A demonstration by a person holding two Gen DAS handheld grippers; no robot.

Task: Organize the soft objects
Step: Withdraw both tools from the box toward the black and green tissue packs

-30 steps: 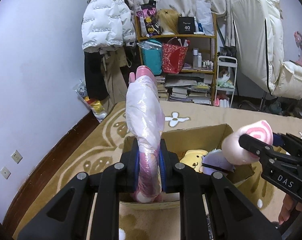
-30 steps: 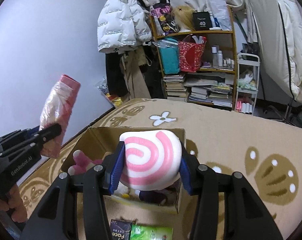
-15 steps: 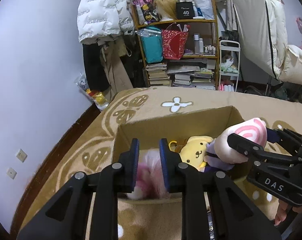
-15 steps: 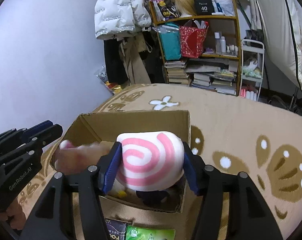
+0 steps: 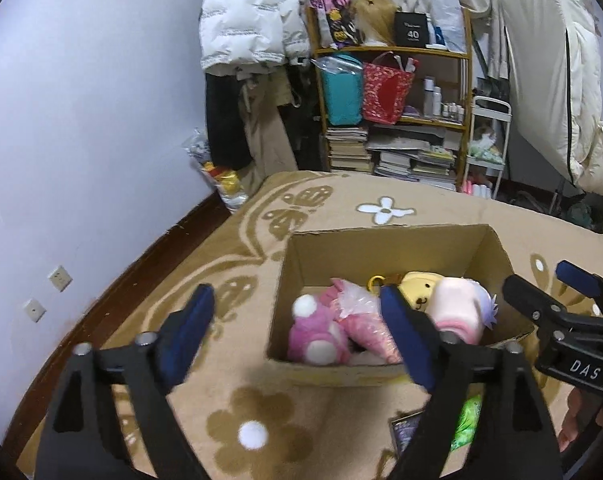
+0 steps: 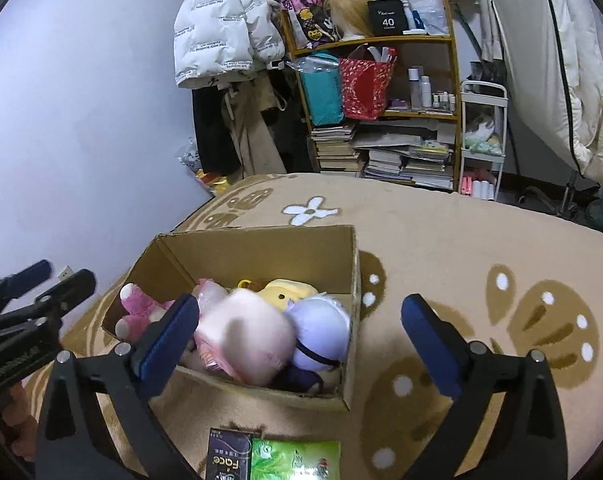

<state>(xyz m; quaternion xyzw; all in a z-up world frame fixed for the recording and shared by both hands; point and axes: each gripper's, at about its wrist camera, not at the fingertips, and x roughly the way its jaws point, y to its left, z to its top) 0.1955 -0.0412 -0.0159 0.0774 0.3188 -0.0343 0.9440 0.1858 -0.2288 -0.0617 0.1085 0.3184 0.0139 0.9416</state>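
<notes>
1. Left wrist view: the left gripper (image 5: 297,322) hangs above the near left corner of the cardboard box (image 5: 385,236). Its jaws are opening wide and hold nothing.
2. The right gripper (image 6: 301,324) sits over the near right part of the box. Its jaws are also opening, and nothing is pressed between the pads.
3. Risk: the pink swirl plush (image 6: 245,340) lies blurred on top of the pile, probably not yet settled. It may roll toward the near wall and spill over the rim.
4. Risk: the right-hand finger of the left gripper overlaps the pink plastic-wrapped bundle (image 5: 361,320) in the picture. If they touch, lifting away carelessly may snag the film and drag the bundle out.
5. Risk: the box is light. A finger catching its rim may tip or shift it on the carpet (image 6: 461,240).
6. Box contents, left to right: a pink and white plush (image 5: 317,332), the wrapped bundle, a yellow plush (image 6: 285,290), the swirl plush, and a lavender plush (image 6: 321,328).
7. Outside the box, near edge: a dark packet (image 6: 227,456) and a green packet (image 6: 297,460) lie on the carpet.
</notes>
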